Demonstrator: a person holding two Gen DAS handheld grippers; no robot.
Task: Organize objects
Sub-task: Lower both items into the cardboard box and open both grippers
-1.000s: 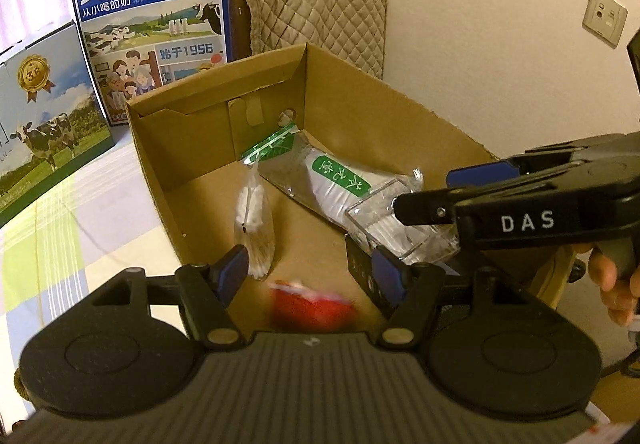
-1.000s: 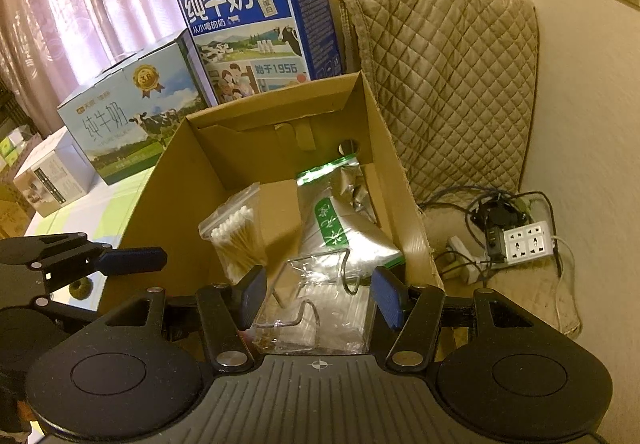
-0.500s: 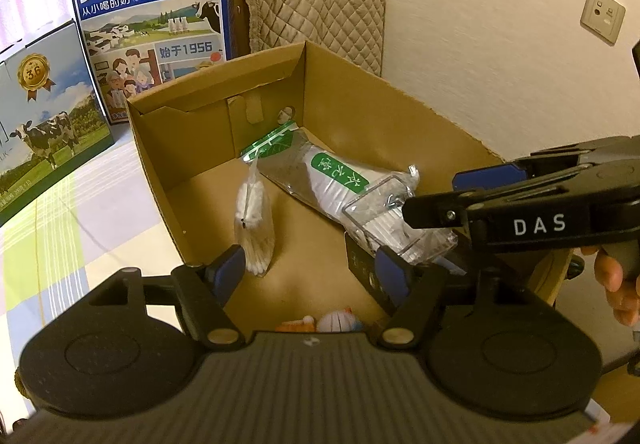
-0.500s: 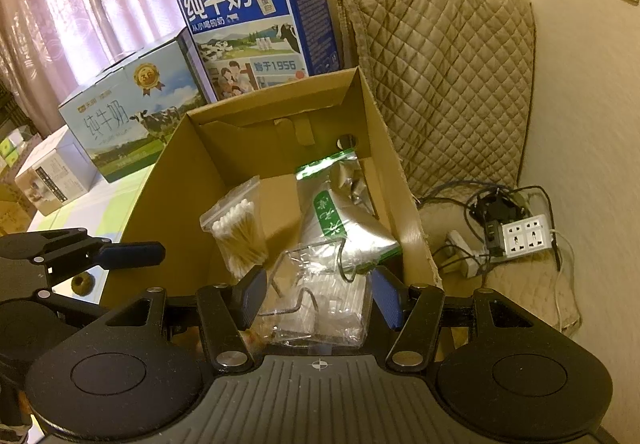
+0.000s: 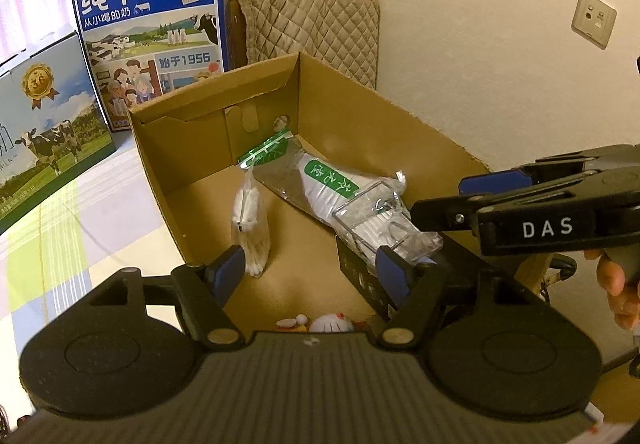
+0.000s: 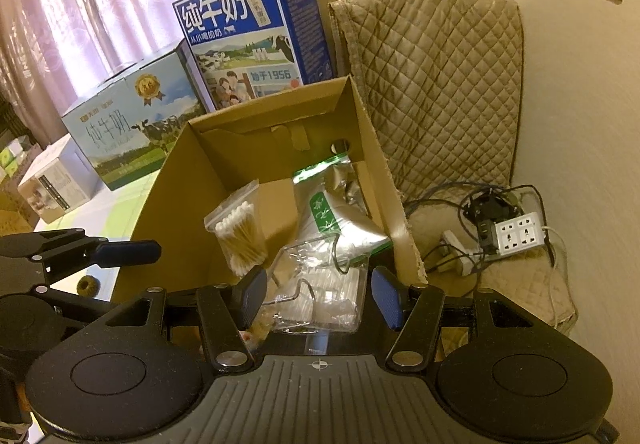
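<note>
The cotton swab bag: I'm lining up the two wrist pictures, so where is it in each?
Left wrist view: the cotton swab bag stands left of centre inside the cardboard box.
Right wrist view: the bag is left of centre, upright in the box.
Shared landmark: the blue milk carton behind the box.

Black grippers (image 5: 310,270), blue-padded fingers (image 5: 228,270), white "DAS" lettering

A small white toy (image 5: 334,323) lies half hidden behind the left hand-held gripper (image 5: 312,272).
</note>
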